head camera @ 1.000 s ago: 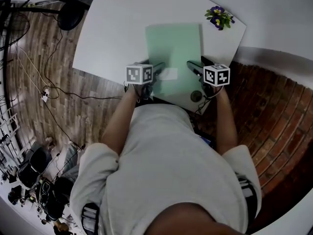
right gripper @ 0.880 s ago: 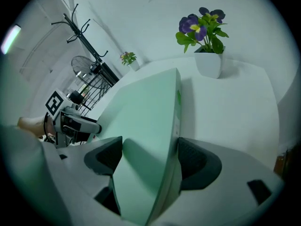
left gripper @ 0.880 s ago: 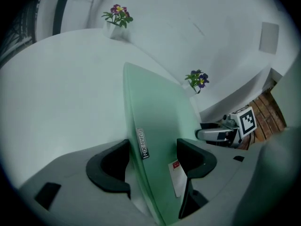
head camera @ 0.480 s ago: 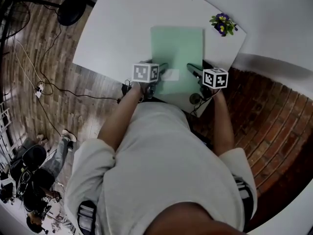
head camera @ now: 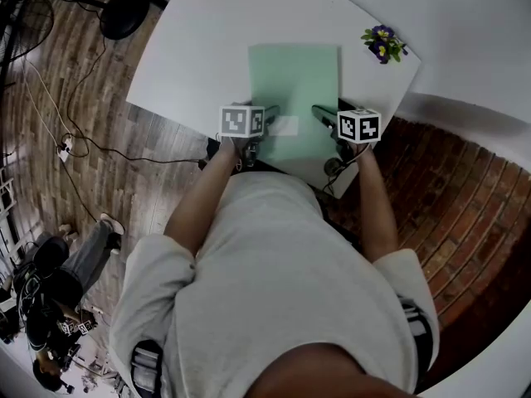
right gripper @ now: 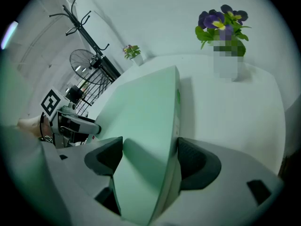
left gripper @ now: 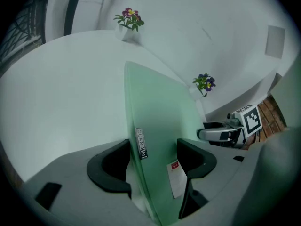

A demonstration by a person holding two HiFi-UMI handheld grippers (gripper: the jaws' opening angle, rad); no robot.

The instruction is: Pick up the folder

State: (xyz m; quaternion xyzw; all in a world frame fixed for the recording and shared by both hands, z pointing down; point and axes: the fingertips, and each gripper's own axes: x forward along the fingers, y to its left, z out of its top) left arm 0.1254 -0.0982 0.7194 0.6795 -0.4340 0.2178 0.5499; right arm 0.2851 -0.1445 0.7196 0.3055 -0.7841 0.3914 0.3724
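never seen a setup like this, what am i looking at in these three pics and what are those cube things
There is no robot here: a person holds a two-jaw gripper in each hand, and the patterned cubes are part of those grippers. The head view looks down from the person's head at the left gripper and the right gripper. The other two views come from cameras riding on each gripper. On the white table are a green folder and a flower pot. Each gripper's open jaws straddle a folder edge.
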